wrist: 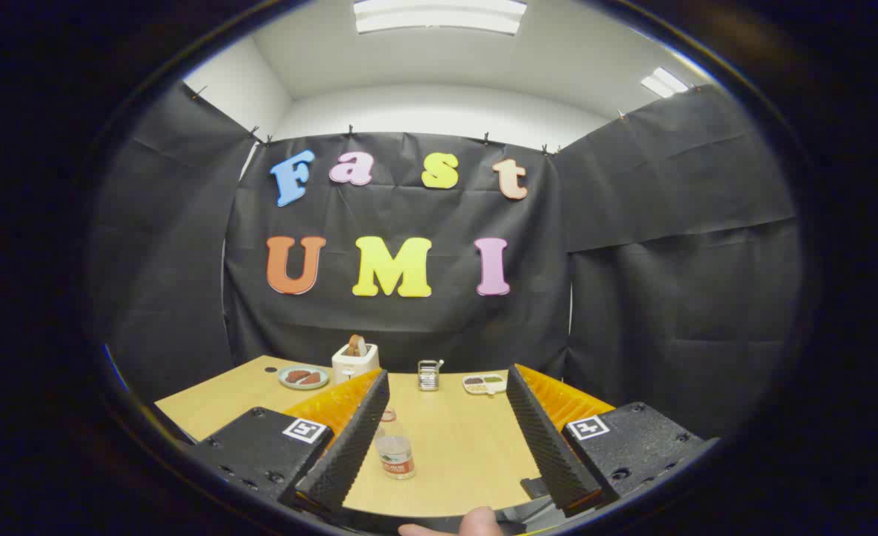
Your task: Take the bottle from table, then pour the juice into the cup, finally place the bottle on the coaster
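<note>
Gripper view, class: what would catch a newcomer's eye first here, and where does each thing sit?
The two black ribbed fingers with orange sides stand wide apart, the open gripper holding nothing. Between them, close beside the left finger, a small clear plastic bottle with a red label stands upright on the light wooden table. Beyond, by the black cloth wall, sit a white toaster, a grey plate and a small metal rack.
</note>
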Demonstrator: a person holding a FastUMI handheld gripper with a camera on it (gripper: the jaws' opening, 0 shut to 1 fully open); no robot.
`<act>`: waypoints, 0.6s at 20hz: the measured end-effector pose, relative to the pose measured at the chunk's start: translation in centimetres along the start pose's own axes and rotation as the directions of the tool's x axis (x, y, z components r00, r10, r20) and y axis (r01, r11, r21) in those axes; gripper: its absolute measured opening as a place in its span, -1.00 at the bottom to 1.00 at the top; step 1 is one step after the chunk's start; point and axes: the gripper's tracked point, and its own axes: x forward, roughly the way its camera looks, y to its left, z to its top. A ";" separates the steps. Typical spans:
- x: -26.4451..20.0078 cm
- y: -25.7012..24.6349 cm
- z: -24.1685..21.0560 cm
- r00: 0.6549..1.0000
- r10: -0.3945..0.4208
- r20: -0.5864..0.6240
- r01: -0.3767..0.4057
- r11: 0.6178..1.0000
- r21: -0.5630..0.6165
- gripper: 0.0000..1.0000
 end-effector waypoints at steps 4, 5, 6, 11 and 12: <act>0.2 0.0 -0.1 1.000 0.001 -0.006 -0.001 1.000 0.002 1.00; 0.2 0.1 -0.1 1.000 -0.001 -0.006 0.001 1.000 0.001 1.00; 0.1 0.0 0.1 1.000 -0.004 -0.004 0.004 1.000 0.000 1.00; 0.1 0.5 0.3 1.000 0.005 -0.003 -0.005 1.000 -0.007 1.00; 0.1 0.6 0.3 1.000 0.008 -0.005 -0.008 1.000 -0.005 1.00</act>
